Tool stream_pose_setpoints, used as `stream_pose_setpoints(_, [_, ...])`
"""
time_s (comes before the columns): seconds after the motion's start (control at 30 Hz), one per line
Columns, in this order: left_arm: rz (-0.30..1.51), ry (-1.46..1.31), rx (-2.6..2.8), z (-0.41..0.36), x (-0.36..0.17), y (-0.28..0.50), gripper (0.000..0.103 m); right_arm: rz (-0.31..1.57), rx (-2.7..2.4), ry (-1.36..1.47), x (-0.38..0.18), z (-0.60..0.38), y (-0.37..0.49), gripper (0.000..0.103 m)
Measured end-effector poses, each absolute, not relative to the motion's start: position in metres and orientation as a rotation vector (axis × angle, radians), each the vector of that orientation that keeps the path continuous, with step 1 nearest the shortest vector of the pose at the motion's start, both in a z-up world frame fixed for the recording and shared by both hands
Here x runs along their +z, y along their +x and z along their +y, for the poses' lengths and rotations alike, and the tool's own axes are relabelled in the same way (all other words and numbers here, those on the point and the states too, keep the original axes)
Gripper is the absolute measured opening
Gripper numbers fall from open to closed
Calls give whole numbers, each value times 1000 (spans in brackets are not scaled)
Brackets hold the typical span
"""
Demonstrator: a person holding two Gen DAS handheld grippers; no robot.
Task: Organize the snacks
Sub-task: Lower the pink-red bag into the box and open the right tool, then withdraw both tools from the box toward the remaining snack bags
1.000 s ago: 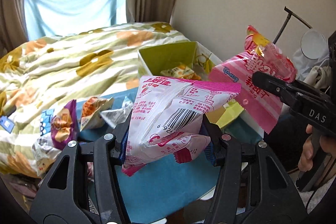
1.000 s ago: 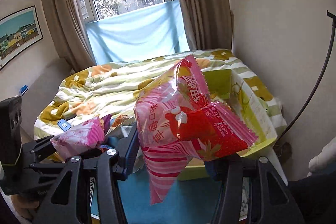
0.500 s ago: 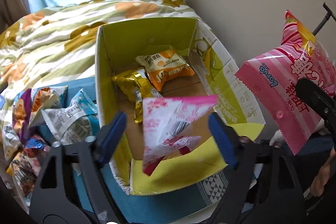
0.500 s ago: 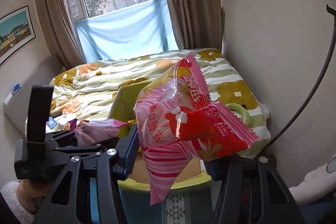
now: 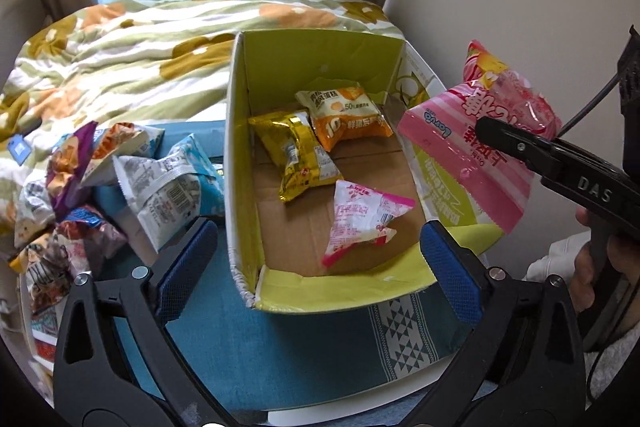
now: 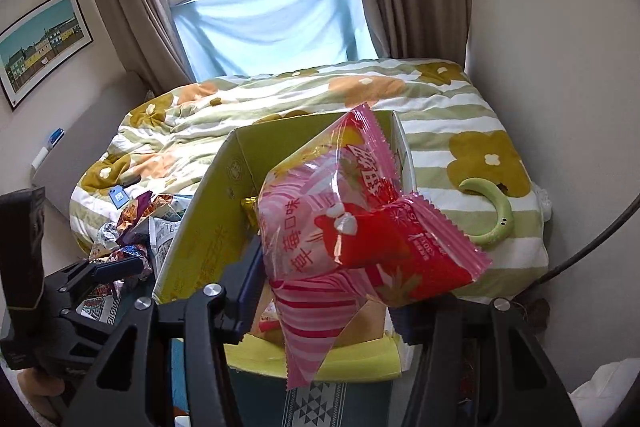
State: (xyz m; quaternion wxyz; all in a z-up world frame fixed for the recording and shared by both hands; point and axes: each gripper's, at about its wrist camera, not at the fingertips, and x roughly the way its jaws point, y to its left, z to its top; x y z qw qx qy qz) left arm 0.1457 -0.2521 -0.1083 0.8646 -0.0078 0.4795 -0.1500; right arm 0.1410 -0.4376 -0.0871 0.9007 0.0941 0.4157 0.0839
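An open yellow-green cardboard box [image 5: 240, 155] stands on a blue cloth. Inside lie an orange packet [image 5: 344, 115], a gold packet [image 5: 300, 155] and a pink-and-white packet [image 5: 360, 219]. My left gripper [image 5: 318, 231] hovers over the box's near end, its jaws opening with nothing between them. My right gripper [image 6: 328, 291] is shut on a pink striped strawberry packet [image 6: 360, 227], held in the air above the box's right side. The left wrist view shows the same pink striped packet [image 5: 480, 139] at the right.
A pile of loose snack packets [image 5: 120, 179] lies left of the box on the blue cloth [image 5: 280, 347]. Behind is a bed with a flowered quilt [image 5: 140, 59], and a green curved object [image 6: 492, 215] rests on it. A wall stands to the right.
My left gripper opened and the pink-and-white packet dropped into the box. Both grippers moved over the box and tilted down. The right one kept its packet.
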Motion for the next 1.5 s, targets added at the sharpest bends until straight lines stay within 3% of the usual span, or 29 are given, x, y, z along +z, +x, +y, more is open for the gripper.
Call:
stream_pose_setpoints(0.27, [995, -62, -205, -223, -98, 131, 101, 939, 214, 174, -113, -436, 177, 56])
stream_pose_setpoints(0.3, [1000, -70, -195, -221, -99, 130, 101, 934, 205, 178, -115, -437, 178, 61])
stream_pose_setpoints(0.4, [1012, -94, -177, -215, -102, 127, 101, 899, 191, 203, -119, -444, 177, 98])
stream_pose_setpoints(0.43, [1013, -101, -172, -214, -103, 126, 101, 888, 195, 217, -120, -446, 176, 103])
stream_pose_setpoints(0.83, [1015, -112, -148, -213, -96, 116, 101, 900, 236, 230, -119, -455, 167, 103])
stream_pose_setpoints(1.5, [840, -15, -207, -180, -39, 74, 101, 693, 175, 188, -37, -429, 99, 103])
